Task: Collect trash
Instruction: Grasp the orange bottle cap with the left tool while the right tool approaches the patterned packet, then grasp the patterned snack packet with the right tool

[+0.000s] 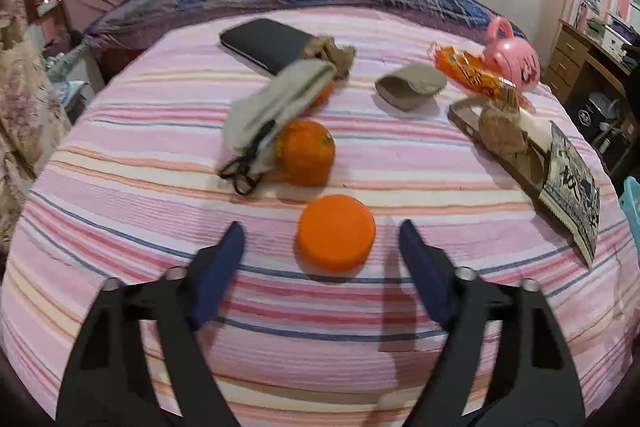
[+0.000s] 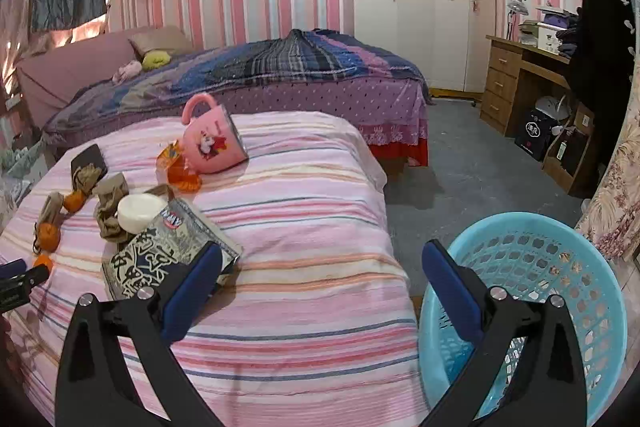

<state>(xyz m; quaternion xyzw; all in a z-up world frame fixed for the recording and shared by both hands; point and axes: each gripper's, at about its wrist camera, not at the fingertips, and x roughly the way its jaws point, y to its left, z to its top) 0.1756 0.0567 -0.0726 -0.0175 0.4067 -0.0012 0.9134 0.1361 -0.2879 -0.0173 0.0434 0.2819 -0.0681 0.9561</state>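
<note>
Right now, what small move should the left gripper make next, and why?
Probably ease the left gripper forward and down, then close on the orange lid. Its jaws are open, the lid lies on the striped cloth just ahead between them, not yet touched.

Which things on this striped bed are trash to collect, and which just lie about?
Job: orange cap, orange wrapper, printed packet, blue basket.
Lying about: pink mug, black phone, whole orange.

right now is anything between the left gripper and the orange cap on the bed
Nothing visible. The orange cap lies on the striped bedspread just ahead of the open left gripper, with only bare fabric around it.
</note>
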